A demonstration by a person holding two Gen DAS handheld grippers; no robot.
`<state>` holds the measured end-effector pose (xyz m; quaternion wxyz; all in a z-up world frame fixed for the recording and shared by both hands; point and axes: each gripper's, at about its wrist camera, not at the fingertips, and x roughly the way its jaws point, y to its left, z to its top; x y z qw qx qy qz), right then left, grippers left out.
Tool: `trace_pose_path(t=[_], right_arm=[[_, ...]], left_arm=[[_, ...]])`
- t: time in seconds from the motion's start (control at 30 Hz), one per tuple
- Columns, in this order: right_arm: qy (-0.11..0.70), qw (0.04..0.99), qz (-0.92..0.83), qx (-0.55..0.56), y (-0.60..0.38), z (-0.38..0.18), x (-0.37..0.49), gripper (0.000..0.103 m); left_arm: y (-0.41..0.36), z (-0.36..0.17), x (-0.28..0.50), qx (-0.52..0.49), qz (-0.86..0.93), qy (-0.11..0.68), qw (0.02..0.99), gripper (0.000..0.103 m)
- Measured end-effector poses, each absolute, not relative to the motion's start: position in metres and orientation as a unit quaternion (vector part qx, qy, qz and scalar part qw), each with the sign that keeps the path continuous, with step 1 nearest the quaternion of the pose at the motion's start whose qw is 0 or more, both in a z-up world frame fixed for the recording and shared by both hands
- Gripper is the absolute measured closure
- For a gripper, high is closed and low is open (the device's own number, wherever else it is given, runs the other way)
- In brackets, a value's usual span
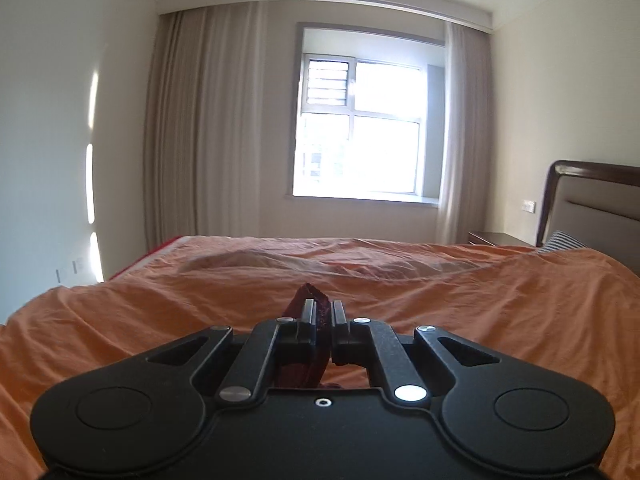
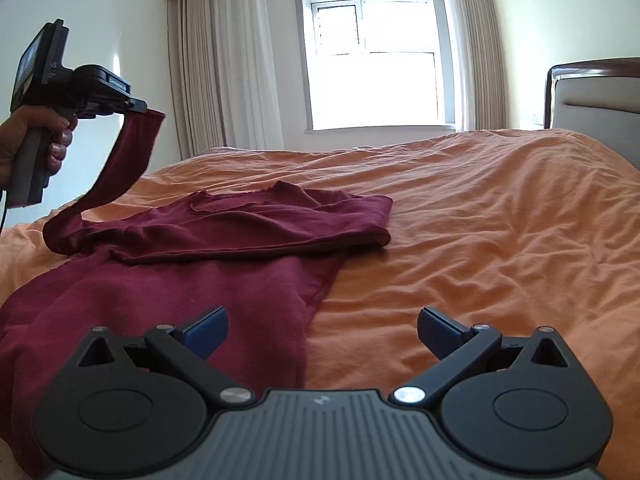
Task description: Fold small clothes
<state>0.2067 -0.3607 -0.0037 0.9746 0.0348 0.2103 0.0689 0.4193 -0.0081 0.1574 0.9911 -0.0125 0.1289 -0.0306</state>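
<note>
A dark red long-sleeved top (image 2: 224, 248) lies on the orange bedspread (image 2: 480, 220), its right side folded over across the body. My left gripper (image 1: 323, 307) is shut on the end of the left sleeve (image 1: 316, 308) and holds it raised above the bed. In the right wrist view the left gripper (image 2: 138, 106) is at the far left with the sleeve (image 2: 120, 164) hanging from it down to the top. My right gripper (image 2: 322, 326) is open and empty, low over the bedspread at the top's lower right edge.
The bed's headboard (image 2: 592, 96) stands at the right, with a striped pillow (image 1: 564, 240) and a nightstand (image 1: 496, 238) beside it. A window (image 1: 360, 128) and curtains (image 1: 200, 120) are behind the bed. The person's hand (image 2: 36, 140) grips the left gripper's handle.
</note>
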Motion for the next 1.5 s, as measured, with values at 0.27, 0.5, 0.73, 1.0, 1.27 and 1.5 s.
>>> trace_pose_path(t=[0.27,0.5,0.73,1.0,1.27,1.5], right_arm=[[0.221,0.973,0.048,0.046,-0.38,-0.014,0.204,0.0],[0.225,0.972,0.047,0.048,-0.38,-0.017,0.208,0.0],[0.215,0.974,0.063,0.039,-0.368,-0.008,0.213,0.0],[0.208,0.967,0.138,0.056,-0.342,0.019,0.244,0.0],[0.215,0.956,0.194,0.057,-0.286,0.038,0.312,0.004],[0.254,0.947,0.183,0.066,-0.247,0.027,0.378,0.026]], left_arm=[[-0.094,0.062,0.445,-0.006,-0.104,0.22,0.97,0.097],[-0.111,0.03,0.439,-0.001,-0.139,0.263,0.955,0.075],[-0.082,0.046,0.423,-0.015,-0.158,0.262,0.952,0.025],[-0.001,0.064,0.373,0.008,-0.111,0.261,0.959,0.002],[0.098,0.046,0.328,0.105,0.02,0.269,0.957,0.001],[0.146,0.028,0.333,0.085,0.052,0.264,0.959,0.001]])
